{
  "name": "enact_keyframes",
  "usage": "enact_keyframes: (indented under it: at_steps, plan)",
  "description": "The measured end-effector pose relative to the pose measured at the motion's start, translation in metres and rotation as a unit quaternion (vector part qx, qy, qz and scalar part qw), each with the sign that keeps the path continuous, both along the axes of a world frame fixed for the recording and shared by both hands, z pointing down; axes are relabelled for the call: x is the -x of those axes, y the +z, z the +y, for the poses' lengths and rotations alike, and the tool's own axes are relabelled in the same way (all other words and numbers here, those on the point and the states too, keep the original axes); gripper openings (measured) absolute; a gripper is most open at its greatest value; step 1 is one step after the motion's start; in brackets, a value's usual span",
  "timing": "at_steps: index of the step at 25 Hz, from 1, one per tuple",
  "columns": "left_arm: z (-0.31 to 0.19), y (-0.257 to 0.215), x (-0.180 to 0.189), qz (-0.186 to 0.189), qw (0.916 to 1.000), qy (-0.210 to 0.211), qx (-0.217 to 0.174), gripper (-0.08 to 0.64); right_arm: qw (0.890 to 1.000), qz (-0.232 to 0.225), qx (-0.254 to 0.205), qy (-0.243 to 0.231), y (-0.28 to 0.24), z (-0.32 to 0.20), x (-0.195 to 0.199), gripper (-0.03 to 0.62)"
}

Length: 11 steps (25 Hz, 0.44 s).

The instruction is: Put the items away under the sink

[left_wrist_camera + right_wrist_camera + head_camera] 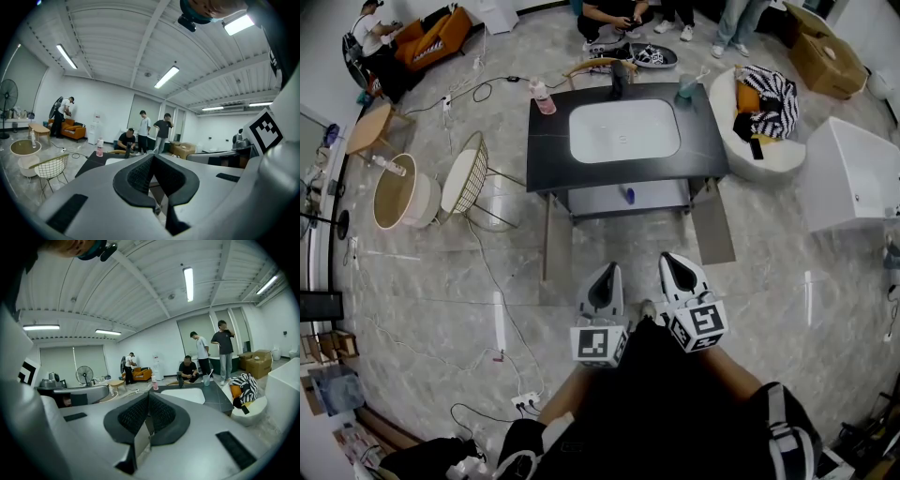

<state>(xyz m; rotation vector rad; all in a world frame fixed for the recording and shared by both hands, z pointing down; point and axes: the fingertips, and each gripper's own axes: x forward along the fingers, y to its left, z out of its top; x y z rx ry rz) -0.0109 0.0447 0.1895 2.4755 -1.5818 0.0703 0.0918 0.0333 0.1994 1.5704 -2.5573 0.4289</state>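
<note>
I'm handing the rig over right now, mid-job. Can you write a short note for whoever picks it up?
Left gripper: jaws together, nothing between them, held low in front of the body.
Right gripper: the same, shut and empty, beside the left.
Things: pink bottle on the back left corner of the sink counter; cup on its back right corner.
Done: one small blue item appears to lie on the shelf under the sink.
Left: the person stands back from the counter, so step closer, then move the bottle and cup down to that shelf.
</note>
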Motion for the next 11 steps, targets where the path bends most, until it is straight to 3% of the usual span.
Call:
enact_keyframes:
  at_steps: [11]
  plan:
    - [0.012,0.003,-0.007,0.001,1.0000,0.005,-0.002,0.015,1.000,0.000,-0.001,-0.009,0.004,0.013,-0.001,0.011]
